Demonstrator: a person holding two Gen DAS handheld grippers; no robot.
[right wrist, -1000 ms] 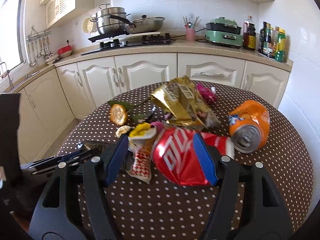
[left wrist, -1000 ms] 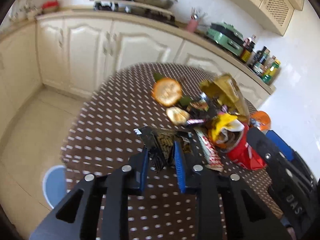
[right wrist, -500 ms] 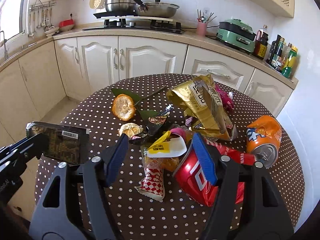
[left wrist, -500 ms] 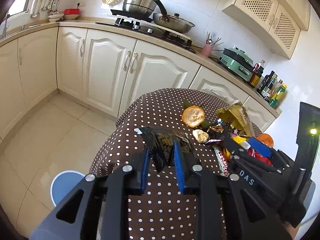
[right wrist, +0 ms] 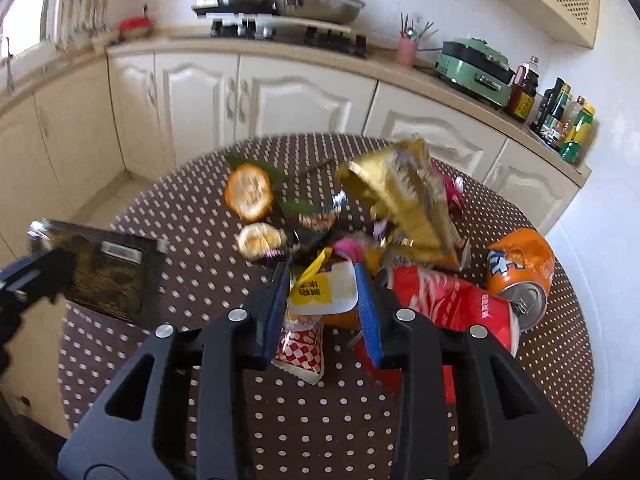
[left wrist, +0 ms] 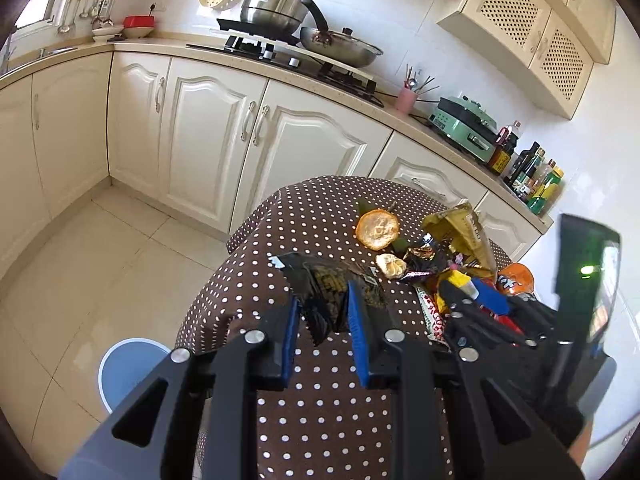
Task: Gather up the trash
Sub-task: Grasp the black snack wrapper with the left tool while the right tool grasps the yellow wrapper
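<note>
My left gripper [left wrist: 320,320] is clamped on a crumpled black wrapper [left wrist: 324,284], lifted over the near edge of the dotted table [left wrist: 320,420]. My right gripper [right wrist: 322,300] has just been closing around the yellow-and-white packet [right wrist: 320,288] in the litter heap; I can't tell if the pads bite yet. Largest first: the gold bag [right wrist: 400,200] looks light and crackly, best pinched at an edge; the orange can [right wrist: 520,264] is stiff and liable to roll. Motion blur hides the small wrappers

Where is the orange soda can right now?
In the right wrist view the orange soda can lies on its side at the right edge of the polka-dot table, just right of the crushed red can, open end facing the camera.
</note>
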